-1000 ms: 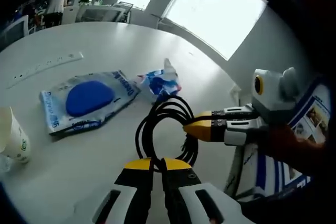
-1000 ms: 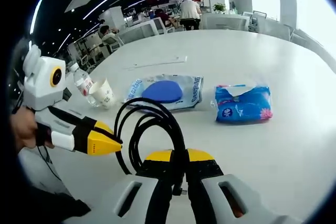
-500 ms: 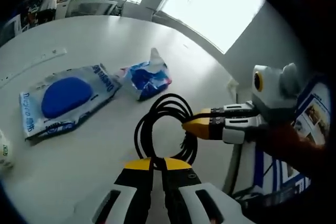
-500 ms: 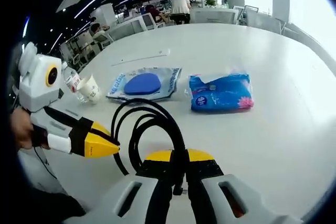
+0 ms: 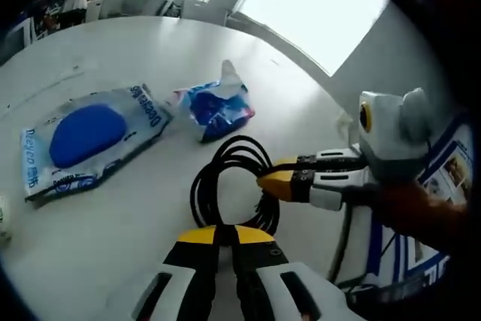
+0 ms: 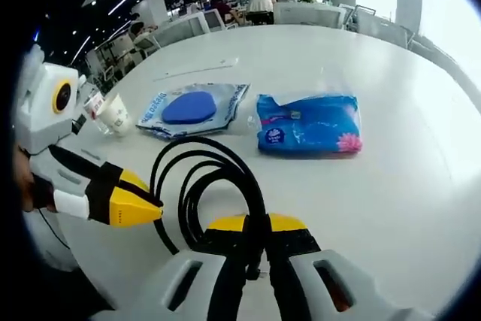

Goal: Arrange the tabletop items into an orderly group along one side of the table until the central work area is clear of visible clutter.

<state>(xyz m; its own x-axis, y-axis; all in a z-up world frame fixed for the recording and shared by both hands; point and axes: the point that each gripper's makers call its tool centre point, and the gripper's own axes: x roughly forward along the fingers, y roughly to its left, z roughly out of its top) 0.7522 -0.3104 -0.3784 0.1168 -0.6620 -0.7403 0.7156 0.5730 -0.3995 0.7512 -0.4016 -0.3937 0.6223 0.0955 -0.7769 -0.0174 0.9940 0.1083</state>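
both grippers are clamped on the coiled black cable [image 5: 234, 186], left gripper [image 5: 218, 232] at one side, right gripper [image 6: 250, 225] at the other, cable held above the white table [image 6: 391, 186]. wipes pack [image 6: 192, 107] and blue tissue pack [image 6: 310, 123] lie further back, side by side.

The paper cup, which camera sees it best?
The right gripper view: the paper cup stands whole on the white table, left of the wipes pack. In the left gripper view just a sliver of it peeks in at the left edge.
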